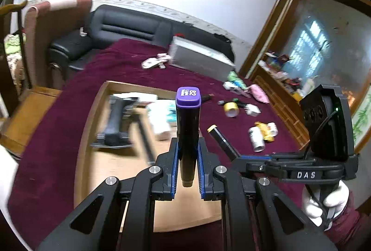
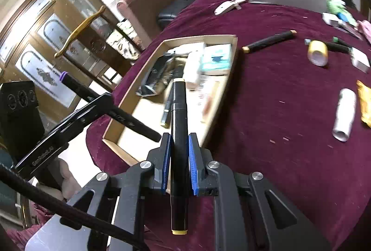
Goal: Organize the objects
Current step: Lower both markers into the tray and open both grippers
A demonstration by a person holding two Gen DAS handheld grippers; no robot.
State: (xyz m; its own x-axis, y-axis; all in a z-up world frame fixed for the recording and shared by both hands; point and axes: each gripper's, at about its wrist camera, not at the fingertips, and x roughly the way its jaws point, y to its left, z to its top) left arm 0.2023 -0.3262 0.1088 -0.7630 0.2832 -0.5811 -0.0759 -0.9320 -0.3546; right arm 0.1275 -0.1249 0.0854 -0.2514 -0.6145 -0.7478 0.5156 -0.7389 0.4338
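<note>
Markers are clamped one in each tool: purple-capped marker (image 1: pixel 187 135) in the left tool (image 1: pixel 187 172), yellow-capped marker (image 2: pixel 179 135) in the right tool (image 2: pixel 179 162), both carried above the tray (image 2: pixel 129 98). Next, probably, lowering each into bare tray floor and releasing.

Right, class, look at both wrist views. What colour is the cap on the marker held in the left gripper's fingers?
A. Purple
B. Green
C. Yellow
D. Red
A: in the left wrist view the left gripper is shut on a black marker whose purple cap points away from the camera; the yellow-capped marker is the one in the right gripper.
</note>
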